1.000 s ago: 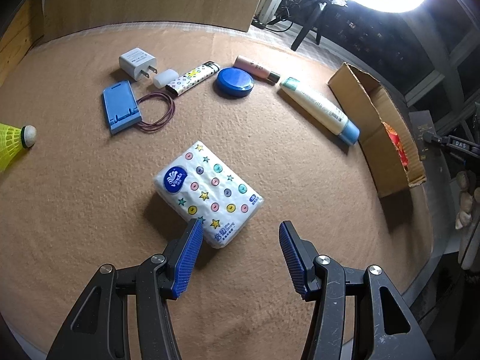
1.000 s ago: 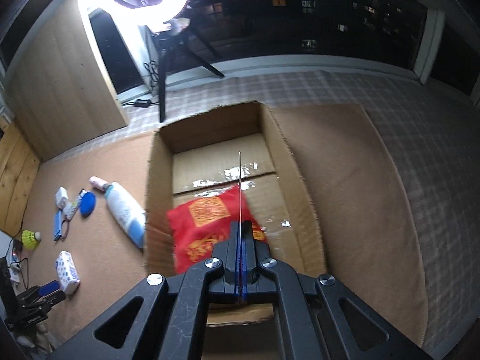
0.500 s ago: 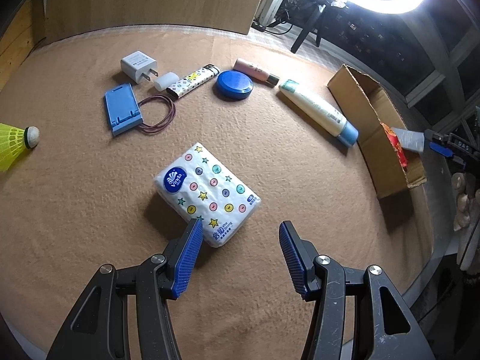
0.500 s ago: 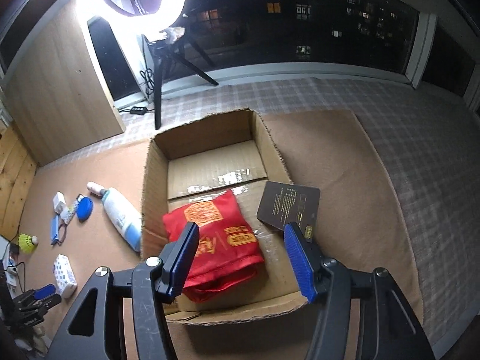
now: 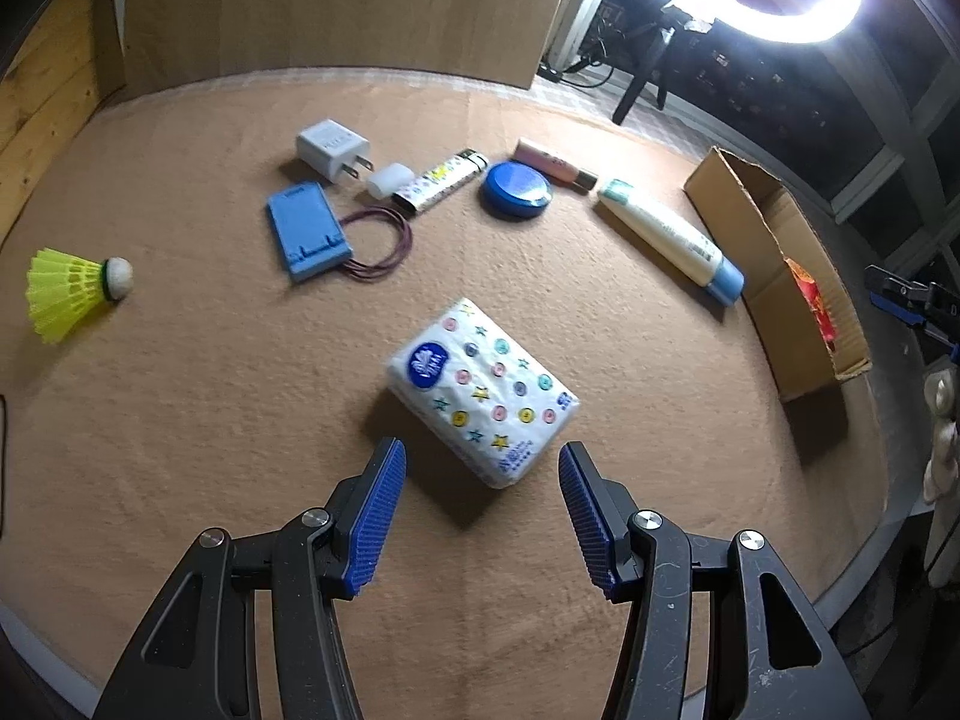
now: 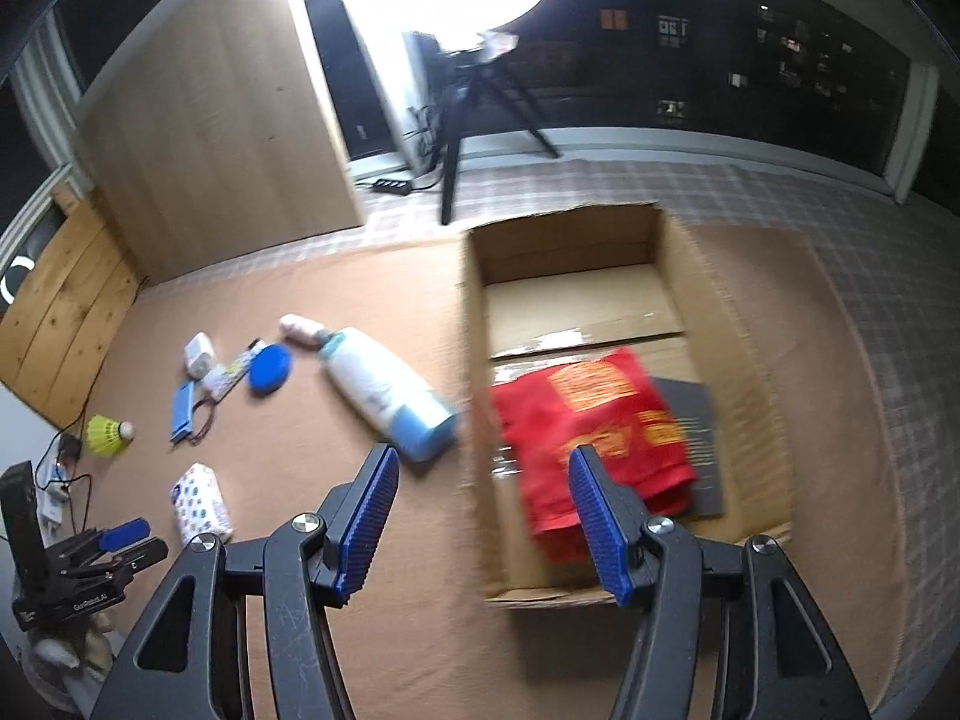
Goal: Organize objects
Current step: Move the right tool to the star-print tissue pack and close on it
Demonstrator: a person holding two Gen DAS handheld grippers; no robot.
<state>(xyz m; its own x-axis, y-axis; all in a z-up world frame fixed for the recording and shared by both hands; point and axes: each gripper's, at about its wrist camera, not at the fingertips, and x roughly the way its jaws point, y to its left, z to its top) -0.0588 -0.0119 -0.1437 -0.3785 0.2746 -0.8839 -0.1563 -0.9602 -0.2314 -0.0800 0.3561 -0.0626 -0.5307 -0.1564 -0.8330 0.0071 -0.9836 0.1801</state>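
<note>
A white tissue pack (image 5: 480, 384) with coloured dots lies on the brown mat. My left gripper (image 5: 482, 456) hovers open just above its near corner, the pads not touching it. In the right wrist view my right gripper (image 6: 482, 459) is open and empty over the near-left wall of the cardboard box (image 6: 600, 252). Inside the box lie a red pouch (image 6: 594, 414) and a dark flat card (image 6: 696, 420). A white bottle with a blue cap (image 6: 384, 384) lies just left of the box.
Far side of the mat holds a charger (image 5: 327, 147), blue phone stand (image 5: 306, 234), hair ties (image 5: 378, 240), lighter (image 5: 441, 183), round blue tin (image 5: 516, 189) and pink tube (image 5: 552, 163). A yellow shuttlecock (image 5: 72, 288) lies at the left. A ring light on a tripod (image 6: 456, 138) stands behind.
My right gripper went from shut to open, leaving the dark card in the box beside the red pouch, then swung left toward the box's near-left wall. The left gripper barely moved.
</note>
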